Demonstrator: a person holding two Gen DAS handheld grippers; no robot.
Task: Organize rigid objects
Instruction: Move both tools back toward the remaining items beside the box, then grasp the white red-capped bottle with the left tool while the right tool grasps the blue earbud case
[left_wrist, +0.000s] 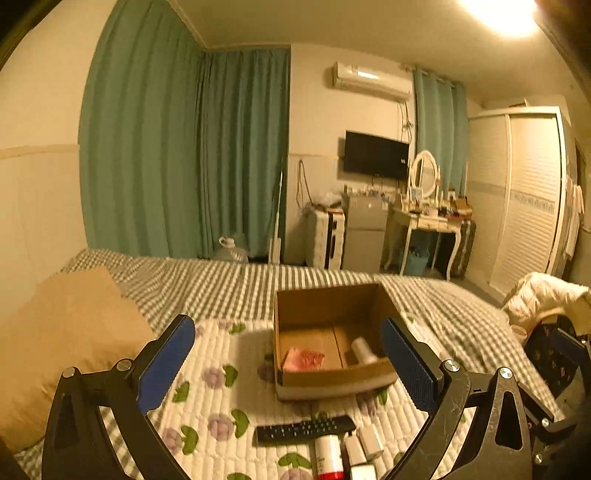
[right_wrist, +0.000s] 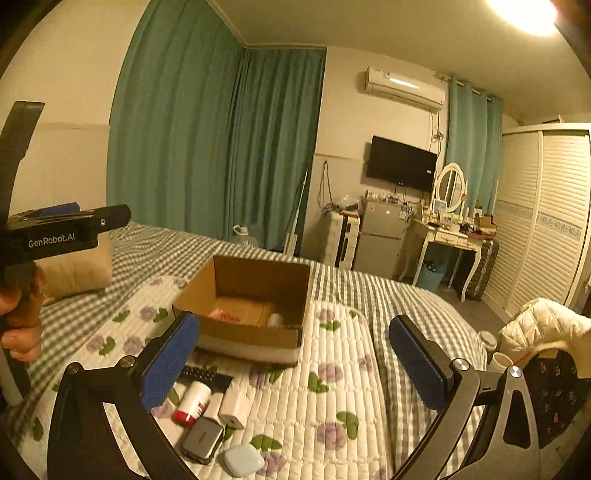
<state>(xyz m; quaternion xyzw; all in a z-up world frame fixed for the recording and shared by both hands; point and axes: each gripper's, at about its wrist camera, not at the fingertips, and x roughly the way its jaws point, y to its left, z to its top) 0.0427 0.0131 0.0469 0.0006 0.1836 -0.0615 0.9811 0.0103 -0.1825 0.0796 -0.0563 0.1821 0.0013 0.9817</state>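
An open cardboard box (left_wrist: 332, 380) (right_wrist: 255, 334) sits on the flowered quilt on the bed. Inside lie a pink packet (left_wrist: 301, 360) (right_wrist: 221, 315) and a white cylinder (left_wrist: 364, 349) (right_wrist: 275, 319). In front of it lie a black remote (left_wrist: 304, 428) (right_wrist: 201, 373), a red-and-white tube (left_wrist: 328, 458) (right_wrist: 192, 402), a white charger (left_wrist: 371, 441) (right_wrist: 233, 406), a dark grey case (right_wrist: 202, 439) and a pale blue case (right_wrist: 243, 459). My left gripper (left_wrist: 291, 363) is open and empty above them. My right gripper (right_wrist: 295, 363) is open and empty.
A tan pillow (left_wrist: 66, 339) lies at the left of the bed. A white jacket (right_wrist: 543, 325) hangs over a chair at the right. My left gripper's body (right_wrist: 62, 232), held in a hand, shows at the left of the right wrist view.
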